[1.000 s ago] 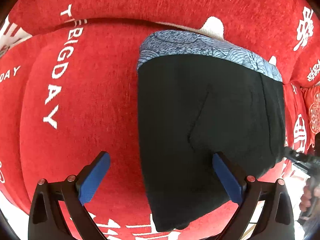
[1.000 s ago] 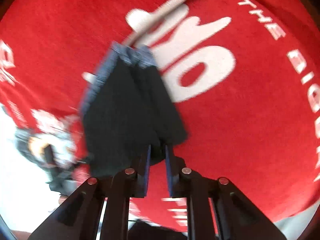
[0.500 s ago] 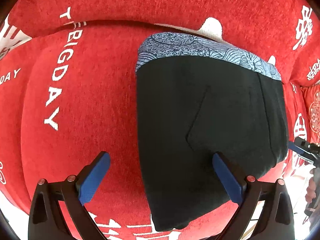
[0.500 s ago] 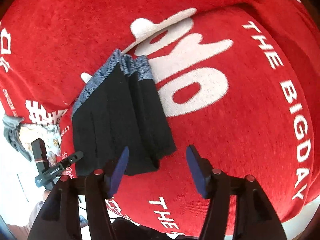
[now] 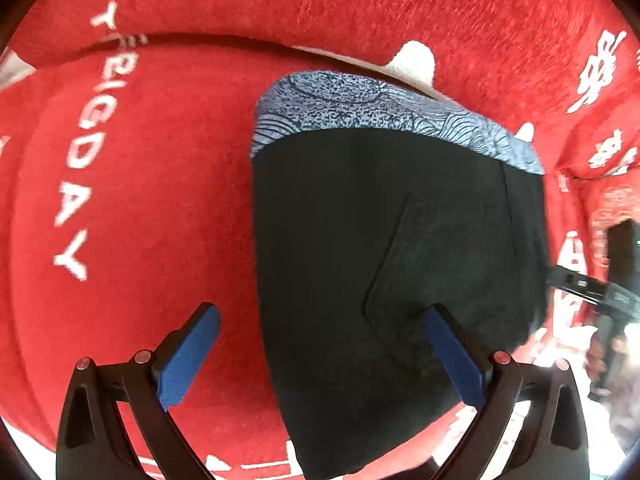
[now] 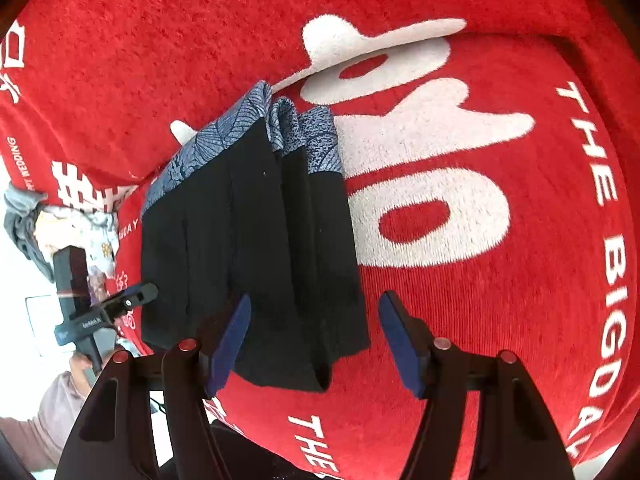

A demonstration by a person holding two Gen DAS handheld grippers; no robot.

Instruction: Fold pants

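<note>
The black pants (image 6: 256, 264) are laid folded on the red sofa cushion (image 6: 500, 320); the folding is judged finished. The right tool (image 6: 314, 338) is opening, nothing pinched; the left tool (image 5: 320, 360) is spread over them. Withdrawal is called for.

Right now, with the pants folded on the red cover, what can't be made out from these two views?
- Pants, left wrist view: the bottom hem is cut off by the lower edge.
- Pants' underside and inner layers, both views: hidden by the top fold.
- Clutter, right wrist view: too small and distorted to identify.
- Right gripper, left wrist view: cut off by the edge and blurred.
</note>
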